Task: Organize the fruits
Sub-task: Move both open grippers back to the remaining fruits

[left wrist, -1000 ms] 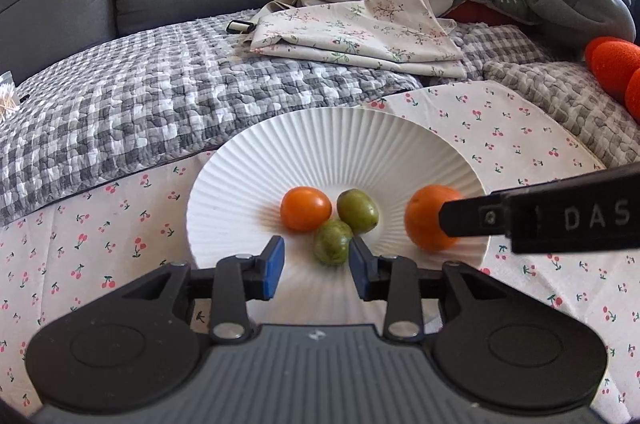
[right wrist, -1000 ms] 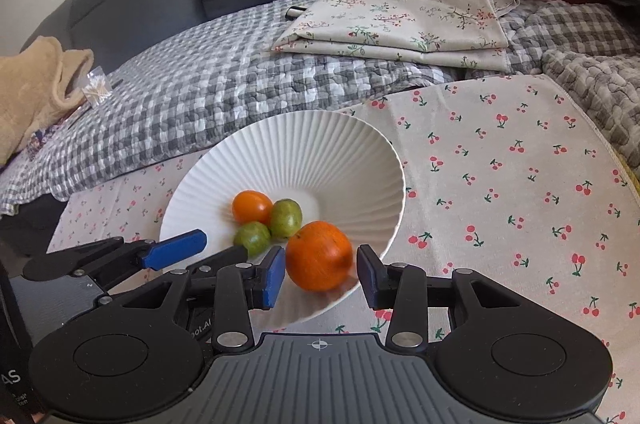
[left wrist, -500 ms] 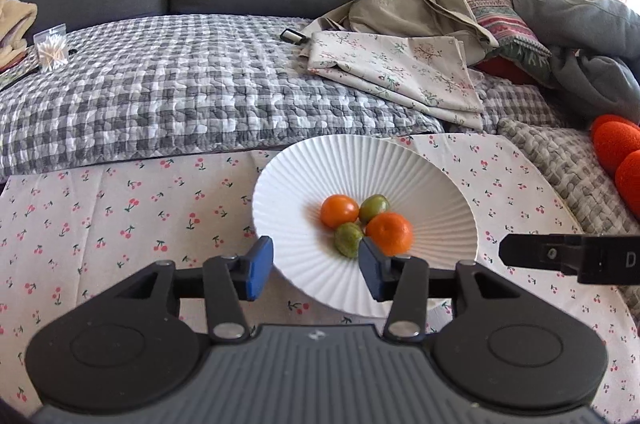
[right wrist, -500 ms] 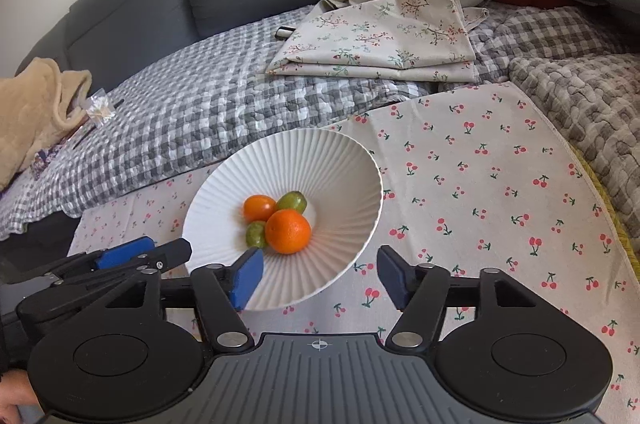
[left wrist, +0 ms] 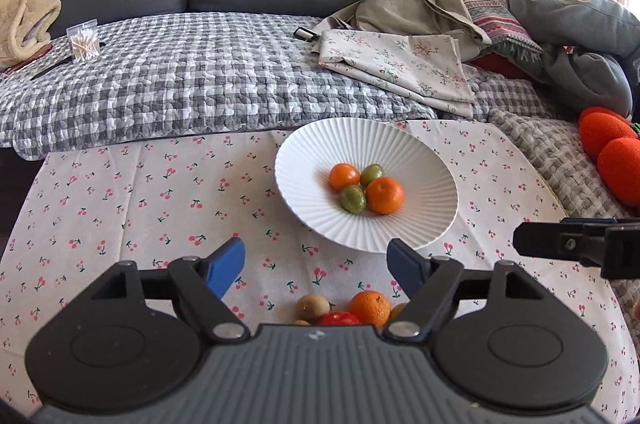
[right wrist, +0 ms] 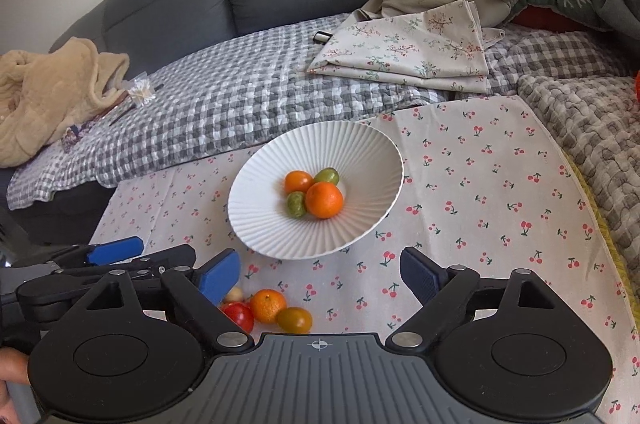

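Your left gripper (left wrist: 316, 266) is spread wide and holds nothing, its blue pads hanging over the cherry-print cloth (left wrist: 120, 192). Your right gripper (right wrist: 320, 274) is just as wide and also empty.

Ahead of both, past the fingertips, sits the white ribbed plate (left wrist: 424, 160), a shallow matte dish with fine radial flutes. In its hollow a dimpled mandarin (left wrist: 385, 195) touches a smooth glossy orange tomato (left wrist: 344, 176) and two green oval fruits (left wrist: 353, 199).

Close beneath your fingers, on the cloth, lies a loose cluster: another mandarin (right wrist: 268, 305), a shiny red tomato (right wrist: 239, 316), an amber-green tomato (right wrist: 295, 320) and a brownish round fruit (left wrist: 311, 307).
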The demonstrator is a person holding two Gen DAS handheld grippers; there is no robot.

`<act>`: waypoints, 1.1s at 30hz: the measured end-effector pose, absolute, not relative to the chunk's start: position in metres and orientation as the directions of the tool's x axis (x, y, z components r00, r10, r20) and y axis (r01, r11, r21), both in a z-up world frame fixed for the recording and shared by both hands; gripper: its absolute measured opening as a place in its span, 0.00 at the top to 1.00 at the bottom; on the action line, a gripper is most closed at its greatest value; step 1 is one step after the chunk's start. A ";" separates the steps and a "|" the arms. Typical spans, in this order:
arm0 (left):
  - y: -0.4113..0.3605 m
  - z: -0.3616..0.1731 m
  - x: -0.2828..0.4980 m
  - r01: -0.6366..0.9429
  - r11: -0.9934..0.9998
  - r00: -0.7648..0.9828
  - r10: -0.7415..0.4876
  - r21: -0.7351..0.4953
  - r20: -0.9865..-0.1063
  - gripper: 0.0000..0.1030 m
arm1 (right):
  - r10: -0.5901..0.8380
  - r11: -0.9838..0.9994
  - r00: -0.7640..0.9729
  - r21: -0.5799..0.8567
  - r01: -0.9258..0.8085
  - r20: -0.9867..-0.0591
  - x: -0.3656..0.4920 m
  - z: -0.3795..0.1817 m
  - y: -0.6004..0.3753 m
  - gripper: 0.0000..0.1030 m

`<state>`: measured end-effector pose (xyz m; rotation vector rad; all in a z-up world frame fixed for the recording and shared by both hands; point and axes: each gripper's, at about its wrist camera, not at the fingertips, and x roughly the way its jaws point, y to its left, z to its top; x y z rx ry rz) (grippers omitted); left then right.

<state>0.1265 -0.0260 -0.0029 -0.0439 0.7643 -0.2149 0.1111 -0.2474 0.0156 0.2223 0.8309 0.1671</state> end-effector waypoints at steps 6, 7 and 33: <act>-0.016 -0.003 0.113 0.167 0.977 0.691 -0.213 -0.134 -0.691 0.07 | 0.245 0.964 0.645 0.250 -0.086 -0.723 0.096 0.018 -0.236 0.05; -0.015 -0.003 0.111 0.167 0.977 0.689 -0.209 -0.128 -0.694 0.06 | 0.248 0.964 0.641 0.248 -0.092 -0.727 0.094 0.018 -0.234 0.05; -0.029 -0.055 0.099 0.309 0.951 0.634 -0.221 -0.019 -0.741 0.16 | 0.248 0.968 0.580 0.223 -0.115 -0.776 0.101 -0.020 -0.222 0.05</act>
